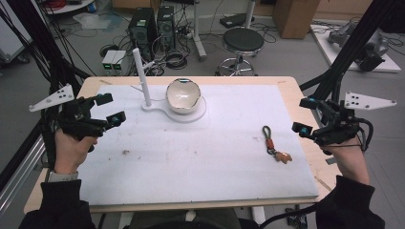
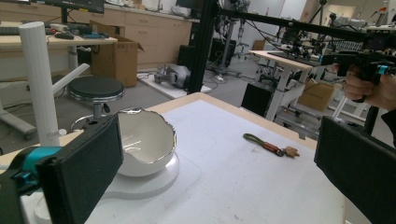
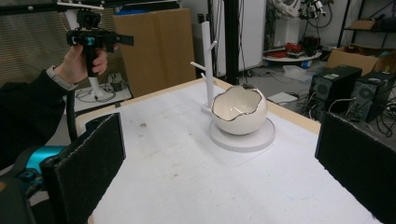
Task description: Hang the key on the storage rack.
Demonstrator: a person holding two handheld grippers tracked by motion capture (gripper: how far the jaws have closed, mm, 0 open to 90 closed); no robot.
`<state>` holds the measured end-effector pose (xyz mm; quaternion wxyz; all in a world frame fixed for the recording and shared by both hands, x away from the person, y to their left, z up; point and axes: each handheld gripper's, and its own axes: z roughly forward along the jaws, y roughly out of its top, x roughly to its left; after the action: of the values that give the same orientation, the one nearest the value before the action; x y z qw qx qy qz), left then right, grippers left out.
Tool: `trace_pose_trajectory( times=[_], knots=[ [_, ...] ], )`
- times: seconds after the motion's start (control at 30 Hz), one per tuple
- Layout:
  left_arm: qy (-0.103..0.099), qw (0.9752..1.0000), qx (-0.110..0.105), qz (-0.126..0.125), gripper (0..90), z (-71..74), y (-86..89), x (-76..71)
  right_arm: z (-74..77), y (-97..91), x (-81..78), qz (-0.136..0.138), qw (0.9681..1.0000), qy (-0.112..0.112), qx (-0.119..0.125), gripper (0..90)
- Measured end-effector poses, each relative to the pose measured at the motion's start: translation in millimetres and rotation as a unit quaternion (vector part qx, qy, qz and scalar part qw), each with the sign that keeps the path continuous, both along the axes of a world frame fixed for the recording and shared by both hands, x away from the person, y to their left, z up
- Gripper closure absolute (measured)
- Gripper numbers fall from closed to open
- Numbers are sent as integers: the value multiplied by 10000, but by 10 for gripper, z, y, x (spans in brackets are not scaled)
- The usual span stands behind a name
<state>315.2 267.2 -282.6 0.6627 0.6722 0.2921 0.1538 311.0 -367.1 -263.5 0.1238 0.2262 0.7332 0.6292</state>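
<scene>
White foam-like mat point(image 1: 200, 157) over pale wood table point(image 1: 291, 88), lab clutter beyond. Both hands at table edges: left tongs point(image 1: 108, 109) spread, empty; right tongs point(image 1: 305, 115) spread, empty. Nothing begun. Keychain point(image 1: 273, 143) nearest right tongs, flat on mat: olive cord loop, tan charm. Farther: glossy white eggshell-shaped bowl point(image 1: 182, 95), jagged rim, on round white base of matte branched stand point(image 1: 142, 78).

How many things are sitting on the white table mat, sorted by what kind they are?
White egg-shaped bowl: 1
White stand with a post: 1
Keychain with a green loop: 1
Total: 3
Both grippers, left and right, hover open beside the mat and hold nothing.
</scene>
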Motion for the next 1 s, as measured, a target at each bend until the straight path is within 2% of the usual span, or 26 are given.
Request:
trace_pose_trajectory(
  times=[0.27,0.37,0.4,0.5,0.57,0.7,0.77,0.87,0.97,1.0],
  knots=[
    [48,10000,26,-17,17,-5,-10,4,-22,-11,6,-44,10000,37,-16,11],
    [60,10000,36,-15,17,-8,-12,9,-72,-80,35,-361,9989,113,-269,11],
    [57,10000,34,-13,17,-8,-10,11,-72,-80,35,-361,9989,113,-269,11],
    [64,10000,34,-41,17,-12,-8,16,-87,-209,12,-726,9962,153,-463,10],
    [96,9999,27,-27,17,-15,-18,18,-81,-326,-38,-756,9965,151,-335,11],
    [119,9999,59,-58,17,-24,-41,17,-92,-517,-97,-1020,9947,95,-83,11],
    [123,9999,78,-58,17,-32,-55,20,-119,-532,-80,-986,9950,136,-22,10],
    [108,9999,58,-103,17,-43,-70,21,-182,-457,15,-881,9958,215,-130,10],
    [94,9999,69,-107,17,-47,-61,29,-328,-351,169,-560,9978,336,-126,11],
    [95,9999,43,-105,17,-50,-58,28,-387,-324,227,-579,9973,419,-168,11]
  ],
)
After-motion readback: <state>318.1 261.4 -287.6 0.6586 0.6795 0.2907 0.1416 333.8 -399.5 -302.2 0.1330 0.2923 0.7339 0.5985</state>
